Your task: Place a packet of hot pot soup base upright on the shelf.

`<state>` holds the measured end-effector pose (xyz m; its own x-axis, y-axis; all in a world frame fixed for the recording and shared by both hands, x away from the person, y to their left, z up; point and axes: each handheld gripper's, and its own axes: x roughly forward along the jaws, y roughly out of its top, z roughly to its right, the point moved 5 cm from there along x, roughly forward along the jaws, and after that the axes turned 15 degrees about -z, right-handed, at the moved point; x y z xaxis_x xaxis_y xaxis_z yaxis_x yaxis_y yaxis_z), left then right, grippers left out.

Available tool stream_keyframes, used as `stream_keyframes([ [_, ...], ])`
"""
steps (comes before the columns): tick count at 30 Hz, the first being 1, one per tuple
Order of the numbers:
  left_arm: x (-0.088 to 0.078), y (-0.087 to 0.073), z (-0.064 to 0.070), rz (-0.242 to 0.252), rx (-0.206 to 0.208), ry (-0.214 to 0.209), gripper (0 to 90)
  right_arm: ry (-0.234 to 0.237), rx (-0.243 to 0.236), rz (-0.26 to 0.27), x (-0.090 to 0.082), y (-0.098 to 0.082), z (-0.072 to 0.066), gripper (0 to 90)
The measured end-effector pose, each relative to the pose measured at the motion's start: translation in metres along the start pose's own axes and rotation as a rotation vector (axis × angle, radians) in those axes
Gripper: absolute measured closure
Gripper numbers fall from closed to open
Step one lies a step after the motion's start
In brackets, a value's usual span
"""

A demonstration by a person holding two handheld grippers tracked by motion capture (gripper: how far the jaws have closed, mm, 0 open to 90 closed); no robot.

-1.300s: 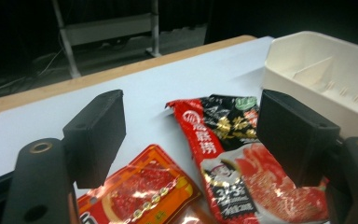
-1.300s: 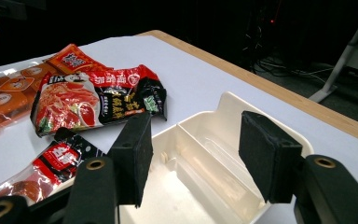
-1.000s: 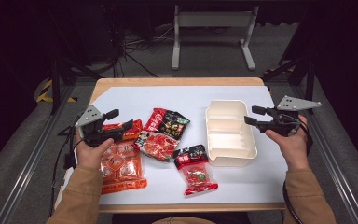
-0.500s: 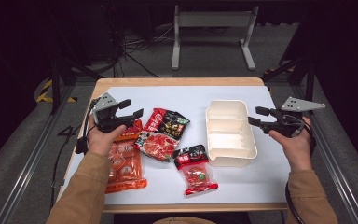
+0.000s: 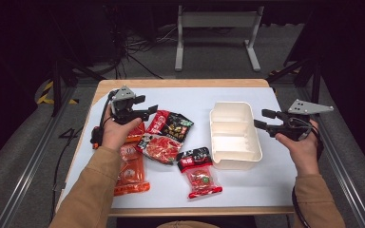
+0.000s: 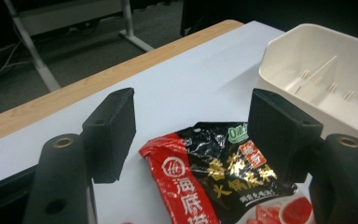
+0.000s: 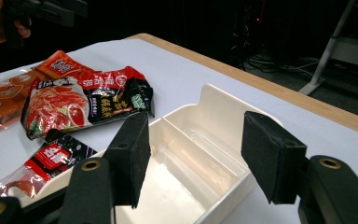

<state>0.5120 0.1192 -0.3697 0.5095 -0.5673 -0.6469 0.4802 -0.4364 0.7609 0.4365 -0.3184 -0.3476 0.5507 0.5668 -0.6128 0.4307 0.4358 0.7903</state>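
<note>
High view: all sauce packets (image 5: 171, 126) lie on the surface (image 5: 247, 187); the tray (image 5: 233, 135) is empty. Left gripper (image 5: 149, 110) and right gripper (image 5: 260, 118) gape, holding nothing. Packing appears not yet begun.

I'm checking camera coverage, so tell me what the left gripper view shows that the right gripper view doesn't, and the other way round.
Left gripper view alone: the left gripper's own open jaws framing the near end of the red and black packet, close enough to read its printing.

Right gripper view alone: the right gripper's open jaws over the white tray, the orange packets beyond, the clear packet with a black top, and the other hand far off.

Both: the tray with its dividers, the red and black packet, the white table top with its wooden edge.
</note>
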Motion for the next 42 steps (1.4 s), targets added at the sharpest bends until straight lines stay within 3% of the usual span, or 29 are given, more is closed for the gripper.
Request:
stream_keyframes([
  [10,0.025,0.004,-0.009,-0.014,-0.047,-0.025,30.4,-0.004,0.008,0.001,-0.003,-0.003,0.001,41.5],
  [16,0.05,-0.003,-0.016,-0.091,-0.073,-0.037,32.5,-0.001,0.006,-0.002,-0.003,-0.003,0.0,41.3],
  [22,0.069,-0.009,-0.023,-0.124,-0.099,-0.023,34.3,-0.005,0.011,-0.001,-0.006,-0.007,0.001,41.2],
  [36,0.092,-0.024,-0.035,-0.223,-0.159,-0.043,35.4,-0.02,0.025,-0.013,-0.01,-0.016,0.001,40.6],
  [42,0.101,-0.032,-0.037,-0.28,-0.205,-0.082,37.1,-0.016,0.024,-0.022,-0.007,-0.016,0.0,39.9],
])
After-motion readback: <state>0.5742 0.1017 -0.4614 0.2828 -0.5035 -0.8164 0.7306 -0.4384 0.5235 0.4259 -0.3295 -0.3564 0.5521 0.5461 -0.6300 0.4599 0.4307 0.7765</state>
